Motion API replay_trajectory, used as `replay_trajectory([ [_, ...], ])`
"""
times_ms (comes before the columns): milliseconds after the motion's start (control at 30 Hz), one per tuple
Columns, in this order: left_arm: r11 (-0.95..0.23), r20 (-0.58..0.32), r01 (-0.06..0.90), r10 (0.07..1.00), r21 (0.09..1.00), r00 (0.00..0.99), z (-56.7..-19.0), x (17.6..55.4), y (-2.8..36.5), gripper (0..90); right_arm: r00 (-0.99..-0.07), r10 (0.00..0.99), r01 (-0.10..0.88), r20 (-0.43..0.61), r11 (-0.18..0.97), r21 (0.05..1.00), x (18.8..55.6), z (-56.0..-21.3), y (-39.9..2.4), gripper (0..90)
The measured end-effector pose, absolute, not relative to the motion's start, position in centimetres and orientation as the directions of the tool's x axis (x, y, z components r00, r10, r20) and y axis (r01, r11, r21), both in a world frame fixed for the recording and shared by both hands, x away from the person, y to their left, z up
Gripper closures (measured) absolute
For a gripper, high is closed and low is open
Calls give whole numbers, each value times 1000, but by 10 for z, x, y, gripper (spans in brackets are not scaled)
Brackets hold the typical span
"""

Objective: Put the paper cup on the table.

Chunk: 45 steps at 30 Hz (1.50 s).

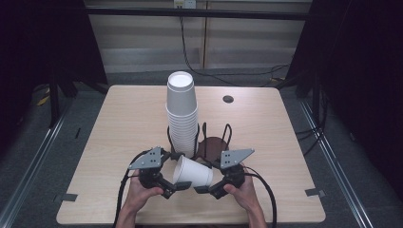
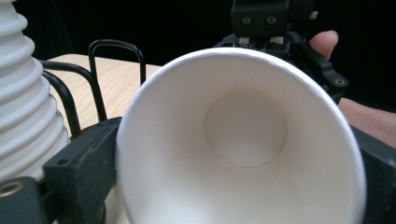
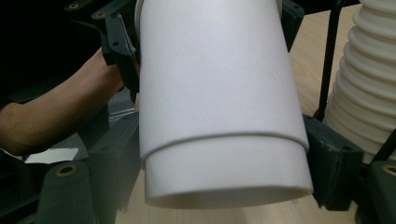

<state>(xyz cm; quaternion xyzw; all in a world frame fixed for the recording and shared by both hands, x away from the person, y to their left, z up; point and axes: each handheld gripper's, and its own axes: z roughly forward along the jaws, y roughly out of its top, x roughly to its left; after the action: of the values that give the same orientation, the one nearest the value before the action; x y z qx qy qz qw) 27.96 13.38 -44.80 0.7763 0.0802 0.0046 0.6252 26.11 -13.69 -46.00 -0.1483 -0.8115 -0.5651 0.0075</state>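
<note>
Here a white paper cup (image 1: 192, 172) lies sideways just in front of the tall cup stack (image 1: 182, 114), off the table (image 1: 119, 123). The left gripper (image 1: 177, 188) clamps its rim end; the right gripper (image 1: 202, 189) clamps its base end.

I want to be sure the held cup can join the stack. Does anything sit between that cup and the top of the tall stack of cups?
Nothing visible does. The cup lies sideways between the left gripper and right gripper, low in front of the stack. The stack's top stands bare; the wire holder reaches only its lower part.
</note>
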Motion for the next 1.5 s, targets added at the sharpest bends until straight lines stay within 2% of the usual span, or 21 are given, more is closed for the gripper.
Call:
replay_trajectory([
  [333, -232, -82, 114, 145, 966, 986, -445, 278, 134, 93, -947, 268, 249, 178, 260, 933, 259, -463, -141, 135],
  [500, -247, -84, 121, 156, 962, 984, -445, 278, 135, 93, -937, 296, 253, 182, 222, 942, 255, -465, -150, 133],
  [1033, -287, -83, 140, 202, 948, 976, -441, 280, 153, 93, -866, 484, 226, 123, 161, 961, 246, -466, -169, 131],
  [1500, -349, -82, 163, 236, 923, 968, -441, 283, 169, 93, -729, 679, 156, 90, 36, 987, 239, -482, -190, 130],
])
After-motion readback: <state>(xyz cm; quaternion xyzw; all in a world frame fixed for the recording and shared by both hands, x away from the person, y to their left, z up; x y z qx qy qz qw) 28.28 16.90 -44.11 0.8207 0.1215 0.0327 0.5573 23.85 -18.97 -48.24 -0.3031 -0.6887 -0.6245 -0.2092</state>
